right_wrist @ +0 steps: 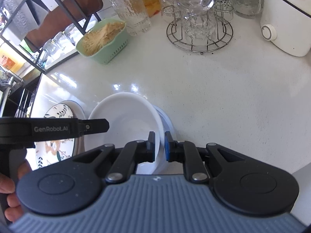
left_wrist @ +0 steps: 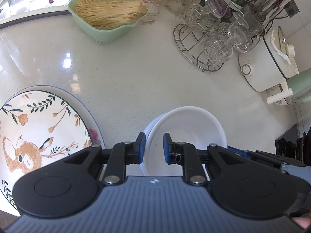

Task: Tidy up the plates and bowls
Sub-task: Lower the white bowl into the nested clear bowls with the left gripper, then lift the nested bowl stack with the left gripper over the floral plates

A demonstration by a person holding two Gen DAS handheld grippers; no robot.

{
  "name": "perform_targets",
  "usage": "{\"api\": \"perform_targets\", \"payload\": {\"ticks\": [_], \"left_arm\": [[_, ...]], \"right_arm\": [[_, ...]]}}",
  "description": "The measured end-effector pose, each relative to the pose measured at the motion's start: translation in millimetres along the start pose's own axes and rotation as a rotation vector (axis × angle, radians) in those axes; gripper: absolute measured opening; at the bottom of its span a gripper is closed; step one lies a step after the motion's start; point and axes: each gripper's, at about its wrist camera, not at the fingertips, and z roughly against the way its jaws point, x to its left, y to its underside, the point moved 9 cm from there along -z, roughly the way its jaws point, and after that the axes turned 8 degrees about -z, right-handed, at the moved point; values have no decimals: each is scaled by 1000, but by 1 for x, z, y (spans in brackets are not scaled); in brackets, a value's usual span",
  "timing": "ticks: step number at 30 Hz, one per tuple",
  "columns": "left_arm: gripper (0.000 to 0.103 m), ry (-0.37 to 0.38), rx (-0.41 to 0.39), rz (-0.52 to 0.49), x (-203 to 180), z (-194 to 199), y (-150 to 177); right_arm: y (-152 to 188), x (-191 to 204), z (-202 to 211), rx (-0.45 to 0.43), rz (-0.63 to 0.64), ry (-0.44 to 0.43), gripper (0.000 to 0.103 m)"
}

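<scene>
A plain white bowl [left_wrist: 190,128] [right_wrist: 124,116] sits tilted in a second white bowl [right_wrist: 168,122] on the pale counter. My left gripper [left_wrist: 154,147] is shut on the upper bowl's left rim, one pad outside the wall and one inside. My right gripper [right_wrist: 159,146] is shut on the same bowl's right rim. In the right wrist view, one black finger [right_wrist: 97,125] of the left gripper reaches over the bowl's far rim. To the left, a plate with an orange animal and leaves [left_wrist: 38,128] [right_wrist: 58,114] tops a small stack of plates.
At the back stand a green basket of pale dried strands [left_wrist: 105,17] [right_wrist: 103,40], a wire rack of upturned glasses [left_wrist: 211,36] [right_wrist: 200,25] and a white electric pot [left_wrist: 270,58] [right_wrist: 285,19]. A black shelf rack [right_wrist: 38,19] stands back left. A hand [right_wrist: 8,186] grips the left tool.
</scene>
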Motion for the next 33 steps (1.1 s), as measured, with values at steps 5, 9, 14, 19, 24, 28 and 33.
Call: {"api": "perform_targets", "payload": {"ticks": [5,9,14,19,24,28,33], "left_arm": [[50,0,-11,2,1,1,0],[50,6,-10,23,5,0,1],[50,17,6,39,9,-4,6],[49,9,37,38,12,-13,11],[43,12,62,63,11,-25,14],[35,4,75,79,9,-29,18],[30,-5,82,110,8,-36,22]], "right_arm": [[-3,-2,0,-1,-17,-15,43],[-5,-4,1,-3,-28,-30,44],[-7,-8,0,3,-34,-37,44],[-6,-14,-6,38,-52,-26,44],[-5,-16,-19,86,-29,-33,44],[-2,-18,-31,131,-59,-49,40],[2,-20,-40,158,-60,-51,33]]}}
